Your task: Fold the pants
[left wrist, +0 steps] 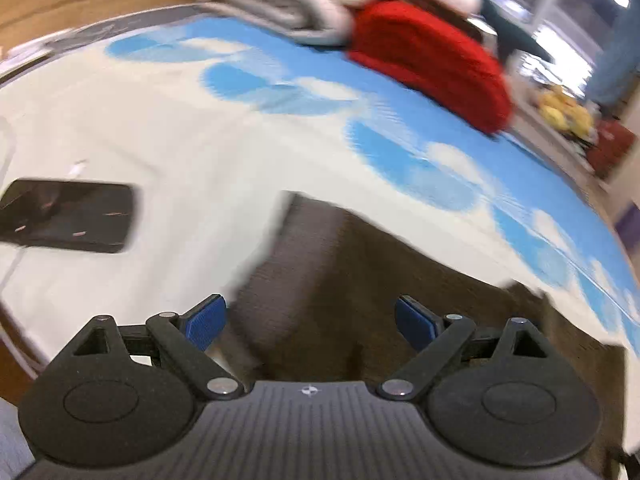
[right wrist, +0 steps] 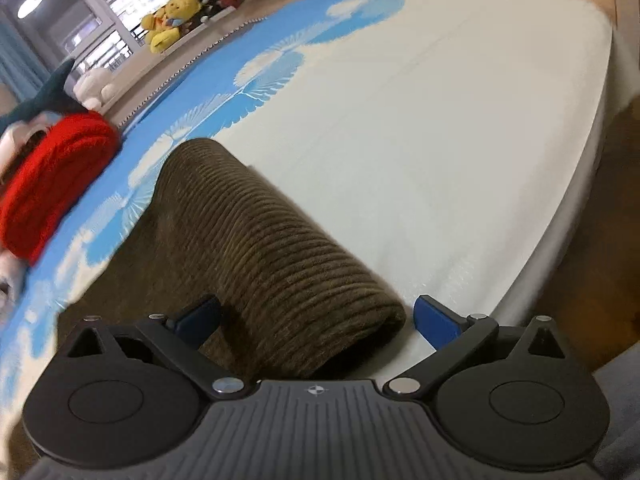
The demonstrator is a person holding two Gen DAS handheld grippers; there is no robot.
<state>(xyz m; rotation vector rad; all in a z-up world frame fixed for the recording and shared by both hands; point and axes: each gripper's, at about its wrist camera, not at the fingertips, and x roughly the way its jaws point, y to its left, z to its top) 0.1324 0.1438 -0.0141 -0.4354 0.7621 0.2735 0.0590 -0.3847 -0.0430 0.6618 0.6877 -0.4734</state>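
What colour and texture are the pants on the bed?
Dark brown, ribbed corduroy pants; clearest in the right wrist view.

The bed (right wrist: 460, 140) lies bare and white to the right of the brown pants (right wrist: 260, 240), open as far as its edge. On the far left a red folded cloth (right wrist: 52, 176) blocks the way, with a pale heap of laundry (left wrist: 288, 4) just behind it, blurred. In the left wrist view a black phone (left wrist: 68, 216) with a white cable, as far as can be made out, lies left of the pants.
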